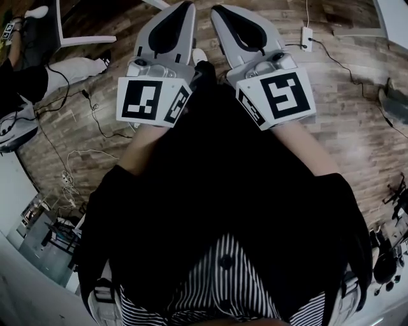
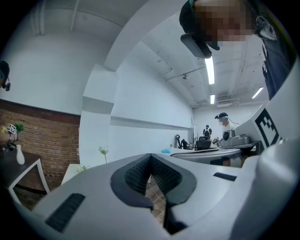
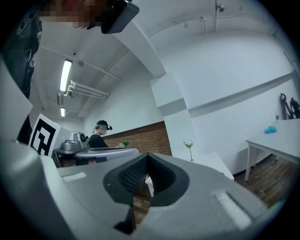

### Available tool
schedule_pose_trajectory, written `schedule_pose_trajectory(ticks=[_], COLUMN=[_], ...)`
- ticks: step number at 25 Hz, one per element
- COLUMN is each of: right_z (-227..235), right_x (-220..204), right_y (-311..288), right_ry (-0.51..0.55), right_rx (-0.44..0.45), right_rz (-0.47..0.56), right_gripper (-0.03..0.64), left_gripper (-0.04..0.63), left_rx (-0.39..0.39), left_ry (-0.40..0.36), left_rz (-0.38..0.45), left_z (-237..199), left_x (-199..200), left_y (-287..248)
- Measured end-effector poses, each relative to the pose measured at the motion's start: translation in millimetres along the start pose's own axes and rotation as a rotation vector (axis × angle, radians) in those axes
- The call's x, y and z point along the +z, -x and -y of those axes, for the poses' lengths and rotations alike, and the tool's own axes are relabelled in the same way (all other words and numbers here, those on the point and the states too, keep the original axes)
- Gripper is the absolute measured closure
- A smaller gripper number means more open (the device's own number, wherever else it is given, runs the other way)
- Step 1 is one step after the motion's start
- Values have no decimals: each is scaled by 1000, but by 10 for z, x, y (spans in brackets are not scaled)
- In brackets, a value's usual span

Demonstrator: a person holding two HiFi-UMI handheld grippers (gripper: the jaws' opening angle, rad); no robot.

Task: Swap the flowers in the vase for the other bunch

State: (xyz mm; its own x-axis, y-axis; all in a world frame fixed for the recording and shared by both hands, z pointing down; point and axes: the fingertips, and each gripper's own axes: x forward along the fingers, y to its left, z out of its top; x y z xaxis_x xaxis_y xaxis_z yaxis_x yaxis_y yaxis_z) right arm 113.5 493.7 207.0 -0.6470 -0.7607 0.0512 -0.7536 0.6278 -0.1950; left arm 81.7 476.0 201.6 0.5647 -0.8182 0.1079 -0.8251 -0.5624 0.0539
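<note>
Looking down from the head, a person holds the left claw (image 1: 183, 7) and the right claw (image 1: 218, 9) side by side above a wooden floor (image 1: 344, 95). Both are clenched shut with nothing between them. The flower (image 3: 189, 145) stands on a white table (image 3: 212, 161) far across the room, ahead of both claws and well apart from them. Whatever holds it on the table is too small to make out. Loose cables (image 1: 95, 121) trail over the floor and could catch a foot on the walk to the table. Claws that reach the table clenched could knock the thin stem over.
</note>
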Motion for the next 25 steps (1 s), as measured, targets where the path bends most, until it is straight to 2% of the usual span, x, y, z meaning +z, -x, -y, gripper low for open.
schedule_pose_trajectory(ticks=[13,25], right_z=[390,668], right_x=[144,244], right_y=[-387,-1460], right_ry=[45,68], right_rx=[-84,-124], right_rz=[1,-37], right_gripper=[617,617], left_gripper=[592,592], left_rx=[-87,-136], left_ry=[27,58], left_rz=[26,36], left_z=[-258,-1146], left_x=[60,171], left_y=[-580,-1175])
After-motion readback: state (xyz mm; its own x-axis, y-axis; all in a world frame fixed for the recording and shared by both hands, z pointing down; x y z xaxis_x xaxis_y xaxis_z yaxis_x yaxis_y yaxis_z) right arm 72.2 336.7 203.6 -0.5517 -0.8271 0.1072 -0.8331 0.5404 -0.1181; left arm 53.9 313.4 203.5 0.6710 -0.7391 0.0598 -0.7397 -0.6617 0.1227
